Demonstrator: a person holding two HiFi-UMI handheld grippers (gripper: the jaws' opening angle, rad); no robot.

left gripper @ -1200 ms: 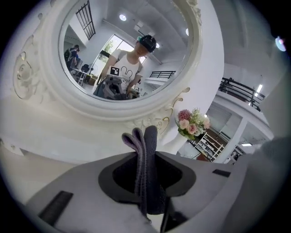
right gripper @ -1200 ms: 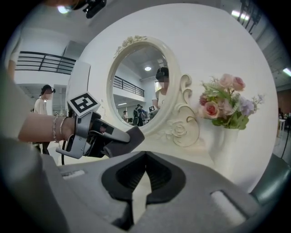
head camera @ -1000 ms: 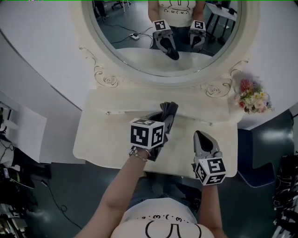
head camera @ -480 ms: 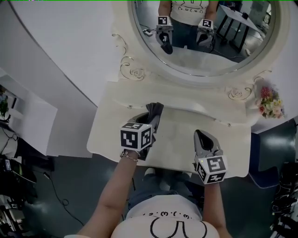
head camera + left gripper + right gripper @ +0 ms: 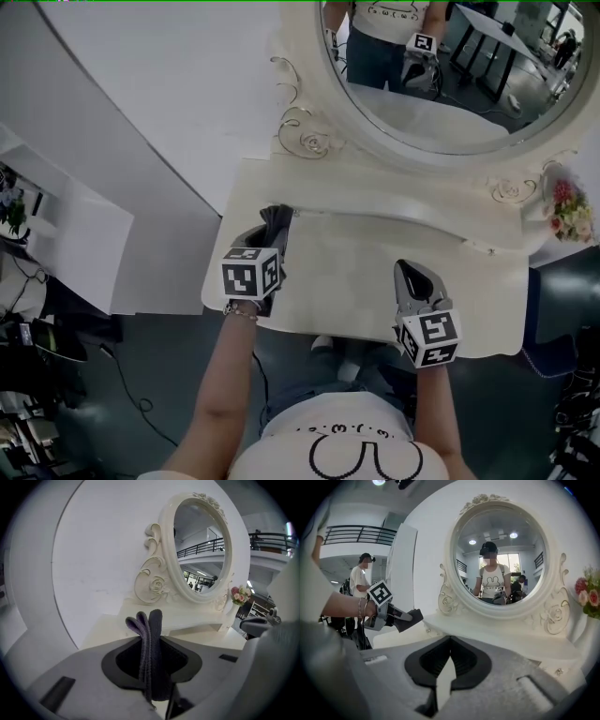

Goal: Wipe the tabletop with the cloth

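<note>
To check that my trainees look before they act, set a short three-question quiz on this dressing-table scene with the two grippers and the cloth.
1. True or false: the cloth is clamped in the right gripper.
2. Where do the flowers stand? A) right of the mirror B) left of the mirror C) on the floor
3. Fill in: the right gripper's jaws are ___, with nothing between them.
Key: 1 false, the left gripper holds it; 2 A; 3 together.
</note>
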